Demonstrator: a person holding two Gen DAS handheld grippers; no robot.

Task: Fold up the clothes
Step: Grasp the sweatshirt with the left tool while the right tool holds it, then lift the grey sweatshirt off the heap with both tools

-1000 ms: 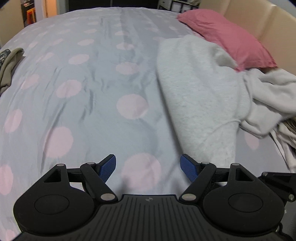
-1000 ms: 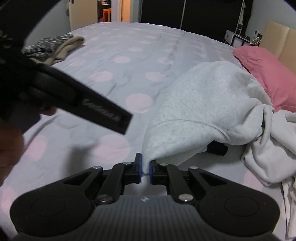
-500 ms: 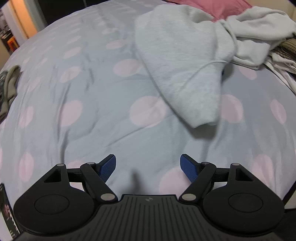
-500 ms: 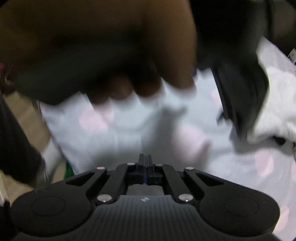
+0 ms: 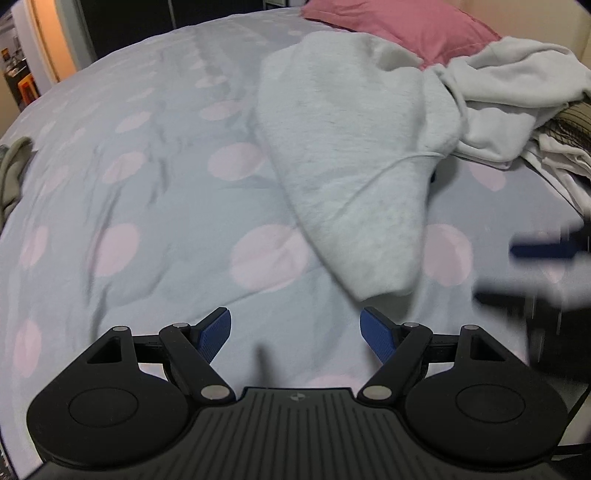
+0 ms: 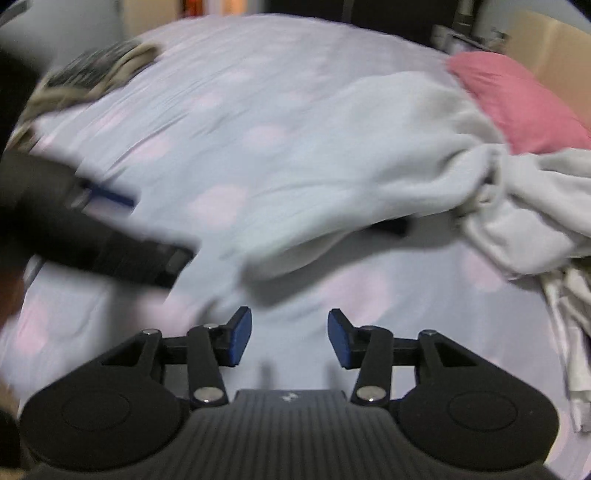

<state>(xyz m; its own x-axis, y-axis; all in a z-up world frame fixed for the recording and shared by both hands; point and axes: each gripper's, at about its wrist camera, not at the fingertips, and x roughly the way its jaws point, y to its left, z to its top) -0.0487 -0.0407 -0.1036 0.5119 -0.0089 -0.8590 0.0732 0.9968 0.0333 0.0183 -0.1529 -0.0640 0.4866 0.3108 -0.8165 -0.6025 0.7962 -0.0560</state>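
While both tools hang above the bed, neither holds anything: the left gripper [image 5: 295,332] has its blue-padded fingers spread wide over bare cover, and the right gripper [image 6: 290,339] also stands with its fingers parted and nothing between them. In the right wrist view the left gripper shows as a dark blurred shape at the left edge; in the left wrist view the right one is a dark blur at the right edge. Below them spreads the duvet [image 5: 129,184], pale grey-blue with pink dots. Just beyond the left gripper's right finger lies the near end of the grey sweatshirt [image 5: 351,147], a light fleece garment that runs away to the far right, lying flat on the cover with a thin seam crossing it. At its far right end it meets a rumpled heap of clothes [image 5: 517,92], pale grey and white. Behind that lies a pink pillow [image 5: 399,29]. At the far left edge of the bed rests an olive garment [image 5: 11,173].
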